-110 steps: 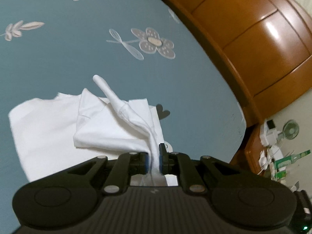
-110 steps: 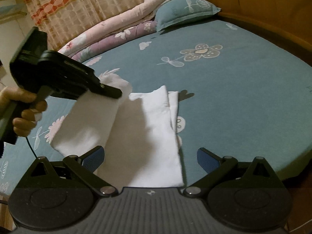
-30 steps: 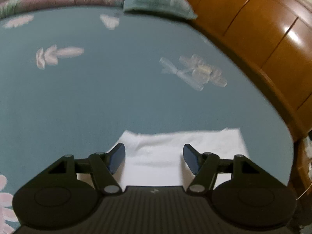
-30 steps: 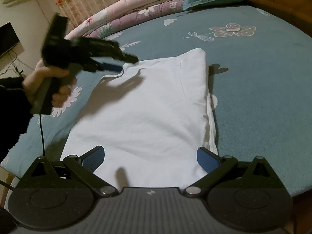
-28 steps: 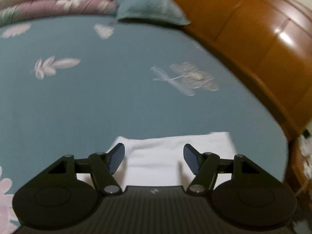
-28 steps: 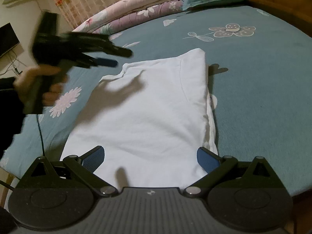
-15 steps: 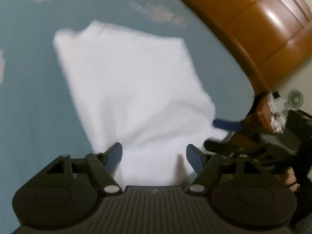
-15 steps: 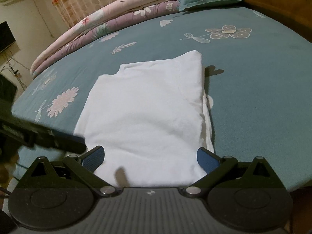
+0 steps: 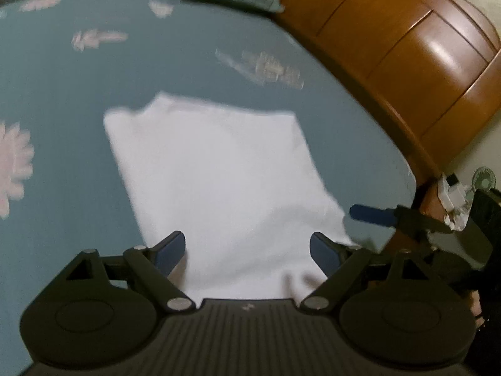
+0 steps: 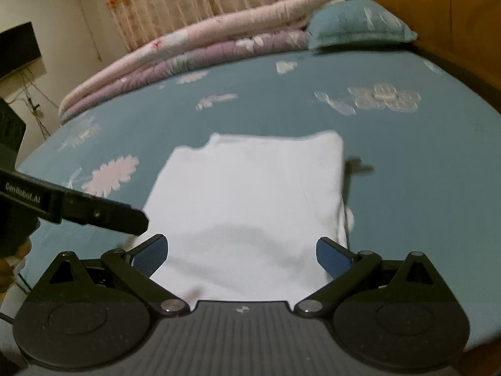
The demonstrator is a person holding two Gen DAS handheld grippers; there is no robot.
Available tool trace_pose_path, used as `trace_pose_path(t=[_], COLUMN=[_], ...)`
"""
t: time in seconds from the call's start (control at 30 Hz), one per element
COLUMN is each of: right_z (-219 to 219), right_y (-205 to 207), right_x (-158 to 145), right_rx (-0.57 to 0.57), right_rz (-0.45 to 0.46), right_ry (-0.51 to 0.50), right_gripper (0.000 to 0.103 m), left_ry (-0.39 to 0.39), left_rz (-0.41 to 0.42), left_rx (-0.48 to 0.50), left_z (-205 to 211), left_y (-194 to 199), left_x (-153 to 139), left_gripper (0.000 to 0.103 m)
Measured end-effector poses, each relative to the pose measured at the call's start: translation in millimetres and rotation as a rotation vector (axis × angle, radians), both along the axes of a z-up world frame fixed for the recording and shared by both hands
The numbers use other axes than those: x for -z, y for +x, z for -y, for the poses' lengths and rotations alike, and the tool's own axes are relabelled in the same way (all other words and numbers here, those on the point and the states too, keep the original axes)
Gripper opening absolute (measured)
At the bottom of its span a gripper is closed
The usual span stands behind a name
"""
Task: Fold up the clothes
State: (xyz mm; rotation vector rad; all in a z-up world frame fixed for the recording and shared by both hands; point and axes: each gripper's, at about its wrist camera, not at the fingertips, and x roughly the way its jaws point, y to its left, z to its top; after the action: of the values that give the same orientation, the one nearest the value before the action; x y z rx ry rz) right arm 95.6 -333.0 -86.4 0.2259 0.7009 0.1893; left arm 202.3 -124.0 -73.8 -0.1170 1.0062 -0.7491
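A white garment (image 9: pixel 216 175) lies folded into a rough rectangle on the blue flowered bed sheet (image 9: pixel 94 78); it also shows in the right wrist view (image 10: pixel 250 194). My left gripper (image 9: pixel 247 249) is open and empty, hovering over the garment's near edge. My right gripper (image 10: pixel 242 252) is open and empty, also over the near edge. The right gripper shows at the right of the left wrist view (image 9: pixel 372 213), off the garment's near right corner. The left gripper shows at the left of the right wrist view (image 10: pixel 94 213), by the near left corner.
A wooden headboard (image 9: pixel 391 47) curves along the bed's right side. A blue pillow (image 10: pixel 357 25) and rolled pink and purple quilts (image 10: pixel 203 50) lie at the far end. A bedside table with a small fan (image 9: pixel 483 181) stands past the bed corner.
The left gripper let go of the garment, swung away over the bed and came back low at the near edge. The garment now lies flat. The right gripper stayed open and tilted up slightly.
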Motion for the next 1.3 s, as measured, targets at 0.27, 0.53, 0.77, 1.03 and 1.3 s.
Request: trace_pose_path(t=[0.27,0.53,0.77,1.03,1.3], right_z=[4.6,13.8,36.6,19.7,15.3], right_y=[26.5,82.6,109.8,49.3,25.0], right_x=[29.9,6.0,21.3,14.2,24.0], right_rx=[-0.043,-0.052,0.022,-0.049,-0.010], right_rz=[-0.064,0.029,-0.029,-0.030,-0.062], right_ry=[-0.012,-0.080,-0.043,0.009,0.034], right_gripper=[0.103,0.103,0.103,0.103,0.103], left_ry=[0.082,0.037,0.088,0.015,0.030], left_rz=[-0.052,0.079,0.068,0.026,-0.032], left_rx=[-0.106,-0.157,-0.148,-0.077,-0.077], left_z=[-5.5,-7.8,-8.3,8.3,11.4], left_y=[20.1,40.2,40.4,34.2,23.1], left_x=[30.7,-3.4,0.7,4.6,18.9], left_gripper=[0.089,0.091,0.091,0.092,0.092])
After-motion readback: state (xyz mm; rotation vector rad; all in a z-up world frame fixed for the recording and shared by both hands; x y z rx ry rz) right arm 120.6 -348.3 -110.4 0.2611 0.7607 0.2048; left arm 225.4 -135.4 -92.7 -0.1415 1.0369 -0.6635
